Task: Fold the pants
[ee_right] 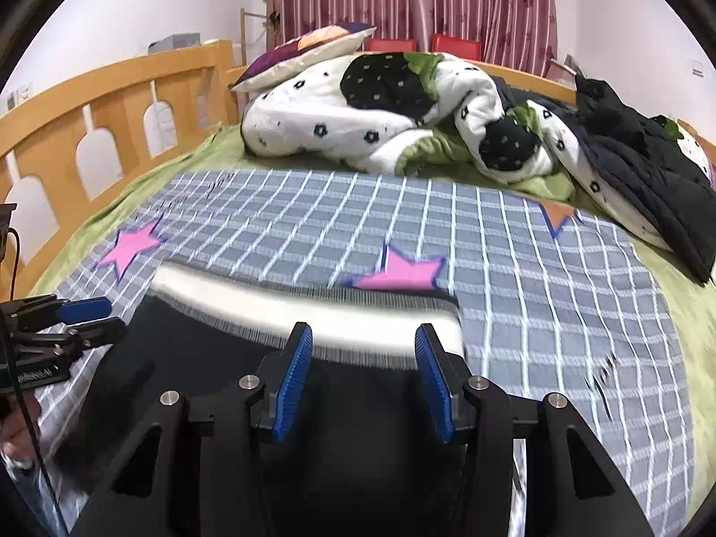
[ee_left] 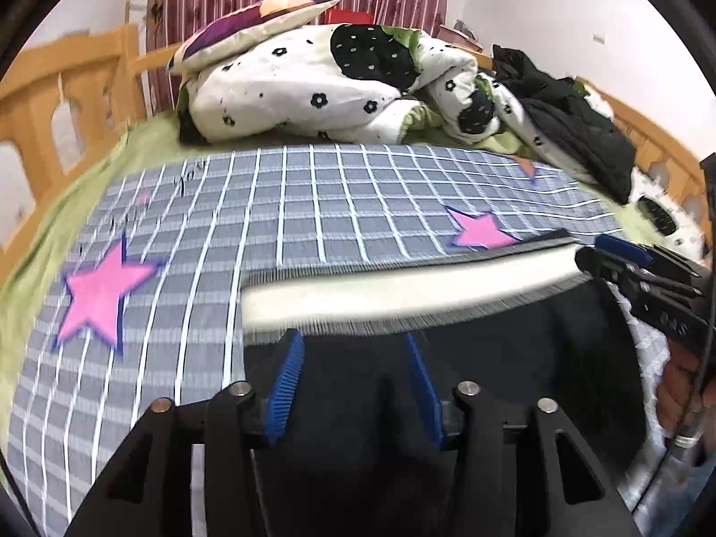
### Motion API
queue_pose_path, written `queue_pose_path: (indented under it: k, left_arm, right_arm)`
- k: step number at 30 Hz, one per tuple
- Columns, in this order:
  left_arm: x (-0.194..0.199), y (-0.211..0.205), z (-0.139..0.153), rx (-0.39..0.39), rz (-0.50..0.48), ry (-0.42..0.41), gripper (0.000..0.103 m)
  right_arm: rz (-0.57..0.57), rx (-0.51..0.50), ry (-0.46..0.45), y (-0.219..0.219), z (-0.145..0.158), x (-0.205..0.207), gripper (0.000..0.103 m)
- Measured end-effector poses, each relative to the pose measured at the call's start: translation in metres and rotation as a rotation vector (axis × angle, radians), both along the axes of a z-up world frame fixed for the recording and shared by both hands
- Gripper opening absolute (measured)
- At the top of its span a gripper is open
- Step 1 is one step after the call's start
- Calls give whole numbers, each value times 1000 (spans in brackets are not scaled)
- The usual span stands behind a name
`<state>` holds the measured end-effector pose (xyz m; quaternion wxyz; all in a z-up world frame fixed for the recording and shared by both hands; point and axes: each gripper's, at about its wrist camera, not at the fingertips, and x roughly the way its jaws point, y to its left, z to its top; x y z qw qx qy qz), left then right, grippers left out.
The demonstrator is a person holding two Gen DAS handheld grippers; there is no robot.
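The dark pants (ee_right: 340, 402) are spread on the checked sheet (ee_right: 537, 291) of the bed, the white-banded waistband (ee_right: 268, 308) lying farthest from the cameras. Both the left gripper (ee_left: 353, 358) and the right gripper (ee_right: 363, 351) are held partly open above the cloth, nothing clamped. A fold seems to be between grasps; an edge must next be pinched. The right gripper's side profile is given only by the left view.

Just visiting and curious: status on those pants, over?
Both tools open, nothing gripped. Pants flat on checked sheet, white waistband far side. Quilt beyond, clear.
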<state>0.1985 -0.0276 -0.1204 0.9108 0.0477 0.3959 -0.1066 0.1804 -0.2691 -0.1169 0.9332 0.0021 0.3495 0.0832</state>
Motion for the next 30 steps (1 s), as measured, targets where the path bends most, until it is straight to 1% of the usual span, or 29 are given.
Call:
queue_pose_path:
  k: [1,2,3,4,5,6,8,13,17,22,26,30]
  left_arm:
    - [14,-4,-15,25,5,25,51]
    - [25,-5,-31,44,17,67,52]
    - [29,-6,-40,44,22,85,54]
    - [30,-5,-47,33,20,83,55]
    - [29,-5,-46,26,17,73,57]
    - [29,-5,-45,27,14,74,57]
    - [29,-5,-46,22,14,77,58]
    - [27,-8,-47,33,14,67,59]
    - [26,-7,-45,35,13,63,60]
    - [24,-7,-45,34,15,48,60]
    - [23,-10,-45,47,18,40,60]
    - [23,-6,-45,28,22,41,61]
  right_arm:
    - [-3,-12,12,1,-8,12,47]
    - [-13,-34,52,1,-21,26,47]
    - [-28,-61,104,0,-37,39,41]
    - [-49,-98,135,0,-51,48,41]
    - [-63,-132,90,1,-62,46,41]
    - [-60,-146,71,4,-62,44,41]
    - [-64,-171,70,7,-61,44,41]
    - [-55,-117,67,-2,-62,46,41]
    - [-54,-132,56,4,-62,38,41]
    - [-47,-105,53,0,-62,37,42]
    - [-49,-114,44,2,-62,37,42]
    - [-45,-108,39,1,-62,35,42]
